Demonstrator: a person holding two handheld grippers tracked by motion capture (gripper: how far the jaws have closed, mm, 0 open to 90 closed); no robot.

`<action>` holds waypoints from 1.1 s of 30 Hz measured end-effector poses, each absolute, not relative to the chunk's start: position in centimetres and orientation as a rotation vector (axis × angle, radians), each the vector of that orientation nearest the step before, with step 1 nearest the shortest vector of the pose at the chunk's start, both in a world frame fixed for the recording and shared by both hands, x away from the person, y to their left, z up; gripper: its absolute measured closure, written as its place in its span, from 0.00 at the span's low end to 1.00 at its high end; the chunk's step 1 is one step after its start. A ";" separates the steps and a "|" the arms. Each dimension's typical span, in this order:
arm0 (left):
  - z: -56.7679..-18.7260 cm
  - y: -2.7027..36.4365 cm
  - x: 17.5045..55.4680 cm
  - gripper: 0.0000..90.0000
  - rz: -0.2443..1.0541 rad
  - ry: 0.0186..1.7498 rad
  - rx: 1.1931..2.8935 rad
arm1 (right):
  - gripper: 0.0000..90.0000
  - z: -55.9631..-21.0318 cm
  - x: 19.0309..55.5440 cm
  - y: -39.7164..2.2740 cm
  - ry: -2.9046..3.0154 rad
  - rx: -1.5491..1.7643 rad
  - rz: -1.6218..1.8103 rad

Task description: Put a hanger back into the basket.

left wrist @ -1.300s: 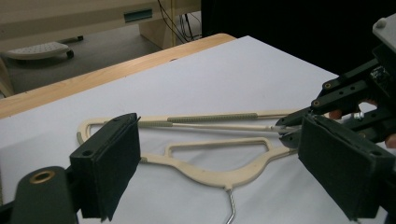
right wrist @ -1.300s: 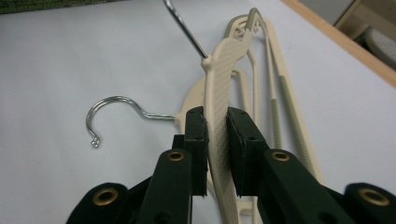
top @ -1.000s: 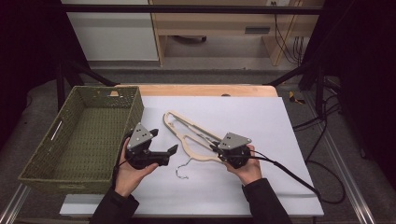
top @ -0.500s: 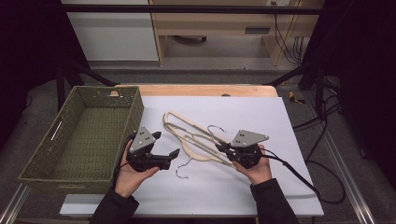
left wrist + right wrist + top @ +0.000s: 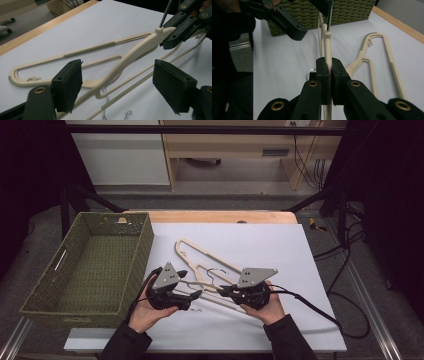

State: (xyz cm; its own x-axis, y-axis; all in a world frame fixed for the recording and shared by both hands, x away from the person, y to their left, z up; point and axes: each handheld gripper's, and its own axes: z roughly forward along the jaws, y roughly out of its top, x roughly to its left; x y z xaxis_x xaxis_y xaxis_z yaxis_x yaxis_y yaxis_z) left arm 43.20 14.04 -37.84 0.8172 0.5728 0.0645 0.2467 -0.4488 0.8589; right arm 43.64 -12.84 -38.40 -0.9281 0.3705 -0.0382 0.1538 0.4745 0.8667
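Note:
Two cream plastic hangers with metal hooks are on the white table [image 5: 280, 245]. One hanger [image 5: 200, 251] [image 5: 384, 50] lies flat. My right gripper [image 5: 226, 292] [image 5: 328, 75] is shut on the second hanger [image 5: 212, 299] [image 5: 327, 42], which it holds on edge above the table. My left gripper [image 5: 192, 296] [image 5: 120, 87] faces it from the left. Its jaws have just been closing, and thin hanger bars [image 5: 140, 77] run between them, but the pads stand apart from the bars. In the left gripper view, the right gripper [image 5: 182, 25] shows at the top right beside a hanger neck [image 5: 160, 31].
A green woven basket [image 5: 142, 255] [image 5: 352, 10] stands on the left part of the table, close to my left hand. A loose metal hook [image 5: 106, 100] rests on the table under the bars. The right gripper's black cable [image 5: 310, 307] trails off to the right.
The right gripper has risen slightly with its hanger, tipping it up off the table. The left gripper's jaws have narrowed around the hanger bars; that hand has stayed in place.

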 end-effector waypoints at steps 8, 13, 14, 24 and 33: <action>-38.4 13.7 43.3 0.51 0.370 0.543 2.089 | 0.96 -38.3 43.4 -12.4 2.556 0.409 1.437; -38.8 13.2 43.2 0.65 0.361 0.510 2.127 | 0.96 -38.4 43.3 -12.2 2.580 0.390 1.432; -38.9 13.1 43.1 0.67 0.368 0.508 2.136 | 0.96 -38.4 43.3 -12.2 2.583 0.389 1.429; -39.2 12.7 42.8 0.75 0.400 0.516 2.199 | 0.94 -38.7 43.5 -12.1 2.608 0.397 1.394; -39.0 12.3 42.4 0.86 0.346 0.514 2.216 | 0.79 -38.6 43.6 -12.4 2.521 0.450 1.360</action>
State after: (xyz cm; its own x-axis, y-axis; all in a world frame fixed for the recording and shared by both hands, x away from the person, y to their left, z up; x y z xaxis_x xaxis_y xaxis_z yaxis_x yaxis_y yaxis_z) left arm 42.43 12.28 -38.99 0.8792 0.4705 0.0746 0.2466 -0.5835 0.7738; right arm 43.65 -12.44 -38.64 -0.9234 0.3782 -0.0648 0.1536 0.5189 0.8409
